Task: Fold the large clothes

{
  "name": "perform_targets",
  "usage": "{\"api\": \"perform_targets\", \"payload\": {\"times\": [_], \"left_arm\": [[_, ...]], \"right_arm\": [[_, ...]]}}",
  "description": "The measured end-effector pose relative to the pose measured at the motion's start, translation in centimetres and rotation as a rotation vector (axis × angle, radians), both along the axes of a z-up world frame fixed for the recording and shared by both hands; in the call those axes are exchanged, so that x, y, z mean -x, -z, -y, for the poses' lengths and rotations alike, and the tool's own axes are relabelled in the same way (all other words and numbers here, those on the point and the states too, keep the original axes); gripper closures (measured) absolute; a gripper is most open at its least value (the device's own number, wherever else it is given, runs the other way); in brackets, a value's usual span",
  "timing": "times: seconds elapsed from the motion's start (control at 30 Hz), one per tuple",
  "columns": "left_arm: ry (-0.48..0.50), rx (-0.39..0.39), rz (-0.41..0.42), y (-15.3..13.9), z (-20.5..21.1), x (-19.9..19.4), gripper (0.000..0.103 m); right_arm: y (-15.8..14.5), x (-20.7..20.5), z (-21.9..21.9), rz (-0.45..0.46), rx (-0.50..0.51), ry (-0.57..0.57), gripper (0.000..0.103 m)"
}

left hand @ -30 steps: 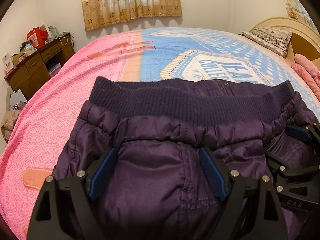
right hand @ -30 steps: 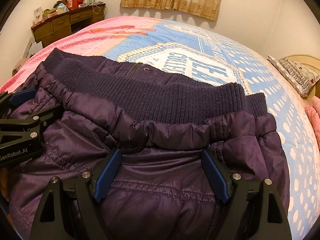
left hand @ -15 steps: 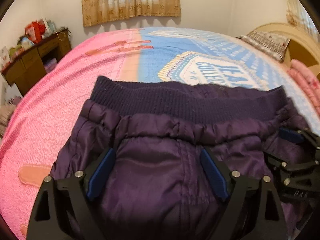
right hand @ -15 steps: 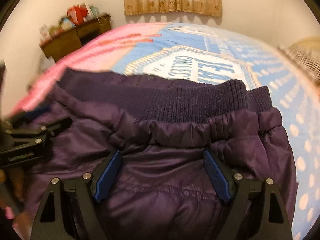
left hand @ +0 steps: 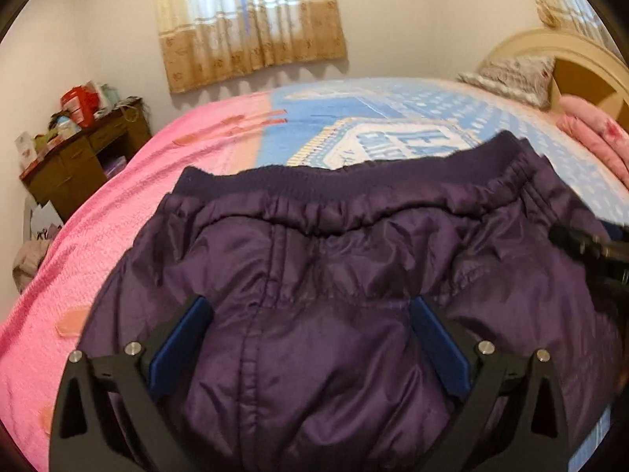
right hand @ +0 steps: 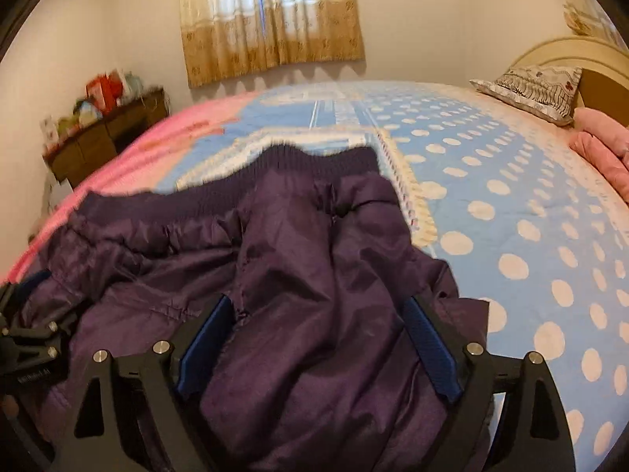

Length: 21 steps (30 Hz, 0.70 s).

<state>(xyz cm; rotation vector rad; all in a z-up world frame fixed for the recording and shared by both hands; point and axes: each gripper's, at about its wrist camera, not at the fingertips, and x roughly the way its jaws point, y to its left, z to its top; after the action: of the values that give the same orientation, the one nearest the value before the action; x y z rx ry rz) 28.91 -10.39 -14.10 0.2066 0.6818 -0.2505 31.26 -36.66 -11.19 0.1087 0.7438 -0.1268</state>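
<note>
Spread across the pink-and-blue quilted bed [left hand: 204,165], the padded purple nylon jacket [left hand: 334,275] lies beneath my left gripper [left hand: 310,338] and right gripper [right hand: 314,338], ribbed hem farthest away, both sets of fingers opening, unclamped.

The bedspread [left hand: 397,145] bears large blurred blue capitals on a white panel, part hidden by the jacket [left hand: 314,295]; "EA" shows. The left gripper [right hand: 23,338] body carries a small white label, too blurred to read.
</note>
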Motion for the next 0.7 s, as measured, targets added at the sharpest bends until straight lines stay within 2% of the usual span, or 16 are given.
{"api": "perform_targets", "payload": {"times": [0.1, 0.2, 0.33, 0.4, 0.53, 0.6, 0.7], "left_arm": [[-0.007, 0.001, -0.023, 0.5, 0.0, -0.5, 0.0], [0.001, 0.002, -0.035, 0.4, -0.1, -0.8, 0.0], [0.045, 0.037, -0.059, -1.6, -2.1, 0.5, 0.0], [0.059, 0.092, -0.041, -3.3, -4.8, 2.2, 0.0], [0.022, 0.203, 0.019, -6.0, -11.9, 4.4, 0.0], [-0.032, 0.255, -0.008, -5.9, -15.2, 4.1, 0.0], [-0.13, 0.351, -0.106, -3.7, -20.0, 3.1, 0.0]], "right_arm": [[0.6, -0.3, 0.5, -0.053, -0.007, -0.004, 0.011], [0.7, -0.4, 0.6, -0.069, 0.0, -0.008, 0.011], [-0.5, 0.0, 0.7, -0.098, -0.015, -0.005, 0.011], [-1.6, 1.0, 0.3, -0.094, -0.005, 0.0, 0.01], [-5.1, 3.8, -2.6, -0.002, -0.031, -0.065, 0.01], [-5.8, 3.8, -4.1, 0.003, -0.03, -0.098, 0.01], [-6.4, 3.2, -6.5, 0.016, -0.049, -0.159, 0.01]]}}
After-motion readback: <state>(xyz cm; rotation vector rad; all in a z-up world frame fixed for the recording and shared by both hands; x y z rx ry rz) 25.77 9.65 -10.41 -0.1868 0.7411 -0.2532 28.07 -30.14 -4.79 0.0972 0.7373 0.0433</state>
